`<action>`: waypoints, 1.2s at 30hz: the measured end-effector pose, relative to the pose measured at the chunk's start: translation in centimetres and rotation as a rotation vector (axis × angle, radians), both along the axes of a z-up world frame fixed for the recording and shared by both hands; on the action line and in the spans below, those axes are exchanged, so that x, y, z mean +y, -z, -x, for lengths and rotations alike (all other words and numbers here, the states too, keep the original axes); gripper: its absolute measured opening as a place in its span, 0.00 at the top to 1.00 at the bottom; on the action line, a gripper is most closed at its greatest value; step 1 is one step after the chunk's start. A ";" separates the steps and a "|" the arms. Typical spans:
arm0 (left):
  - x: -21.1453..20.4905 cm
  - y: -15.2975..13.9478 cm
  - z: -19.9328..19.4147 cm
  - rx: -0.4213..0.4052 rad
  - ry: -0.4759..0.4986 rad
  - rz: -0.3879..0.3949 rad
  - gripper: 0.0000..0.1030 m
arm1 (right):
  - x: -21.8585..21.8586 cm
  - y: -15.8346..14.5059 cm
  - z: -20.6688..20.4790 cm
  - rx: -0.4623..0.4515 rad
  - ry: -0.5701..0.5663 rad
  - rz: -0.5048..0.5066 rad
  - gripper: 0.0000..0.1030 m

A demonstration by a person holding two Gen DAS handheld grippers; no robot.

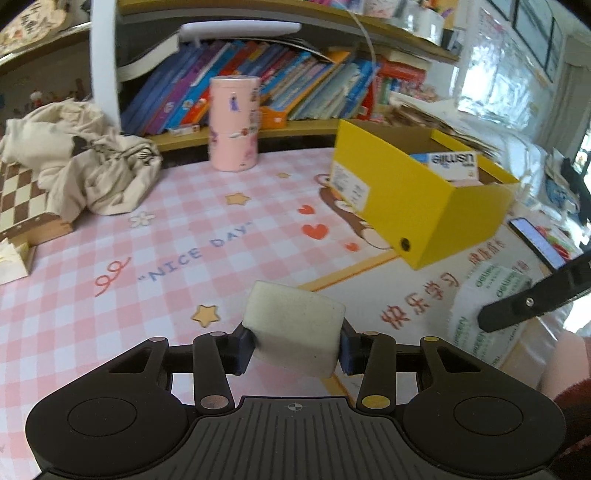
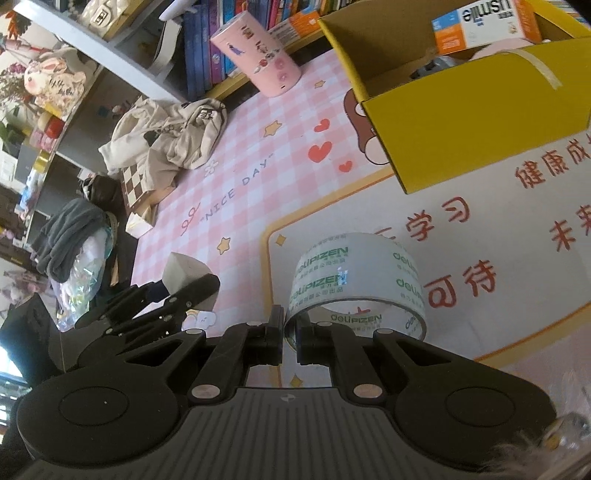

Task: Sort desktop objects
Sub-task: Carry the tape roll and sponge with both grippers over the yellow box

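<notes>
My left gripper (image 1: 297,345) is shut on a white foam block (image 1: 295,325), which it holds just above the pink checked desk mat (image 1: 155,258). My right gripper (image 2: 290,326) is shut on the wall of a clear tape roll (image 2: 354,280) printed with green letters. In the right wrist view, the block (image 2: 184,275) and left gripper (image 2: 181,295) appear at the left. The tape roll (image 1: 491,295) and a right finger (image 1: 532,304) show at the right of the left wrist view. An open yellow box (image 1: 399,199) (image 2: 461,125) stands beyond both, with a small carton (image 2: 480,22) inside.
A pink canister (image 1: 233,125) stands at the back by a row of books (image 1: 280,85). A crumpled cream cloth (image 1: 85,158) lies on a chessboard box (image 1: 22,199) at the left. A phone (image 1: 535,236) lies right of the yellow box.
</notes>
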State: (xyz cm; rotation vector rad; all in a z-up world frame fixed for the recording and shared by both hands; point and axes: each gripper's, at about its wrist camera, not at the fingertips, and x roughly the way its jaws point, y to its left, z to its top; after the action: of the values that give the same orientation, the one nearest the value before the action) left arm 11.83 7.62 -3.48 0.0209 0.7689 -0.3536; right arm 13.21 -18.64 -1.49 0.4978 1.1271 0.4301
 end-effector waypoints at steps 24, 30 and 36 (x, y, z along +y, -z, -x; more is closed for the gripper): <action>-5.2 -2.3 0.9 -0.045 0.108 0.017 0.59 | -6.9 -0.6 2.3 -0.030 0.155 -0.008 0.94; -7.1 -2.9 0.7 -0.053 0.128 0.018 0.59 | -8.5 -0.7 2.4 -0.032 0.163 -0.017 0.94; -9.3 -3.6 0.4 -0.057 0.152 0.023 0.59 | -10.7 -1.0 2.2 -0.034 0.179 -0.024 0.94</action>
State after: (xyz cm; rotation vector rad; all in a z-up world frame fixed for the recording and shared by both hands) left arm 11.44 -1.72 0.14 0.0672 0.7088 -0.5041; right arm 11.03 -29.38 -0.50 0.6049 1.0358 0.2954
